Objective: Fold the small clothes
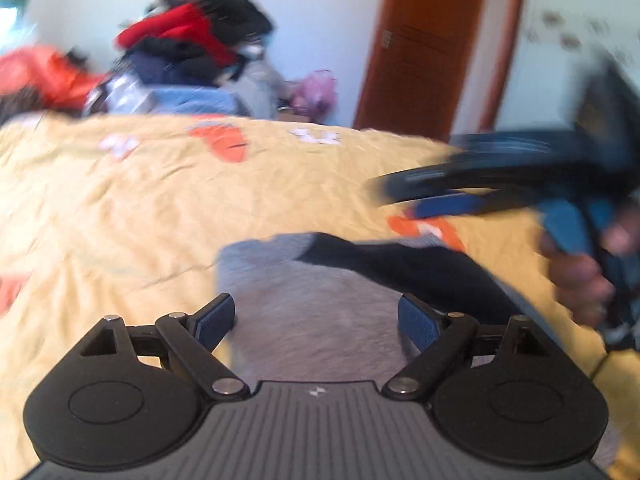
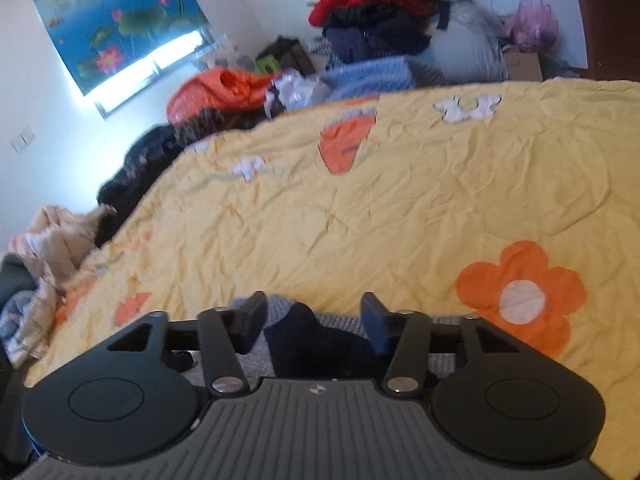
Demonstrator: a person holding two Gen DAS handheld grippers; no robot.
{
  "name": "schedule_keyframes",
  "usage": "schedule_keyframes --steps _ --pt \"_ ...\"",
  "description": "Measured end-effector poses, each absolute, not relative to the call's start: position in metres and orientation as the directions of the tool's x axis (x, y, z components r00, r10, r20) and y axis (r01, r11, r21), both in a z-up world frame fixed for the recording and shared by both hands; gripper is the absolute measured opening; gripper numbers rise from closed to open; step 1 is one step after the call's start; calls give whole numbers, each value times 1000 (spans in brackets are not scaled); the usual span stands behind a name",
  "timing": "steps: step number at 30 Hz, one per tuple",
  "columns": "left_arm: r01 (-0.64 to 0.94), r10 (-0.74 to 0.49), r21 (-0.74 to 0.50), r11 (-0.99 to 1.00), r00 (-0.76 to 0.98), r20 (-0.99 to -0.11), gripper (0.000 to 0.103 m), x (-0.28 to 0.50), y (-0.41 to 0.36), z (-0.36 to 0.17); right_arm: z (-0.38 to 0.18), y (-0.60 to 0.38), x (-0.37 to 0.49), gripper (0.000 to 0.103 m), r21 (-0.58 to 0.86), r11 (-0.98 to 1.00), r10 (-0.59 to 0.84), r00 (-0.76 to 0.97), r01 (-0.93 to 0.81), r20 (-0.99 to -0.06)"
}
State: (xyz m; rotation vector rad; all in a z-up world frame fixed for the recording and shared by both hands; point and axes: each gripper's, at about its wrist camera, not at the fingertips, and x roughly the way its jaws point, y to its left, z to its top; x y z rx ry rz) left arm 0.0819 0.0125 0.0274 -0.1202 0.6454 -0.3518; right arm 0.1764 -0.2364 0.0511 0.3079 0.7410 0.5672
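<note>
Right under our left gripper lies the small grey garment w/ its dark navy band, flat on the yellow bedspread. Our left fingers stand wide apart, one on each side of the grey cloth, and we see nothing pinched between them; the blue pads sit just above the fabric, tho we can't tell if they touch it. Off to the right in the left wrist view our right gripper shows as a blurred dark shape w/ a blue pad, above the far right edge of the garment, and the hand wraps its handle. From the right wrist view, the right gripper has its fingers open about halfway, w/ the navy part of the garment lying between and below them; the pads don't press on it. Bedspread is crinkled, printed w/ an orange flower near the right gripper. Beyond the bed's far edge sits a pile of clothes, red and dark items on top, plus a lotus picture on the wall and a brown door.
</note>
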Motion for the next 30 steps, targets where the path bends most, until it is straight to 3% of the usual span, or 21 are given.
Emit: schedule_keyframes --steps 1,4,11,14,15,17,19,23,30 --pt "254 -364 -264 930 723 -587 90 86 22 24 53 -253 168 82 481 801 588 616 -356 -524" --pt "172 -396 -387 906 668 -630 90 104 44 9 45 -292 154 82 516 811 558 629 -275 -542" --pt "105 -547 -625 773 610 -573 89 134 59 4 2 -294 141 81 570 788 599 502 -232 -624" --pt "100 -605 -676 730 557 -570 86 146 54 1 -1 -292 146 84 619 753 632 507 -223 -586" --pt "99 -596 -665 740 555 -581 80 146 50 1 -2 -294 151 84 651 732 648 503 -202 -572" --pt "74 -541 -611 789 554 -632 33 152 47 1 -7 -300 160 77 709 686 677 496 -160 -544" --pt "65 -512 -581 811 559 -652 20 157 48 -1 -11 -298 166 27 706 695 674 467 -137 -572" --pt "134 -423 -439 888 613 -668 9 160 36 20 2 -281 159 27 609 759 629 498 -228 -598" --pt "222 -350 -275 935 693 -630 9 194 27 62 30 -283 184 26 626 744 608 625 -234 -490"
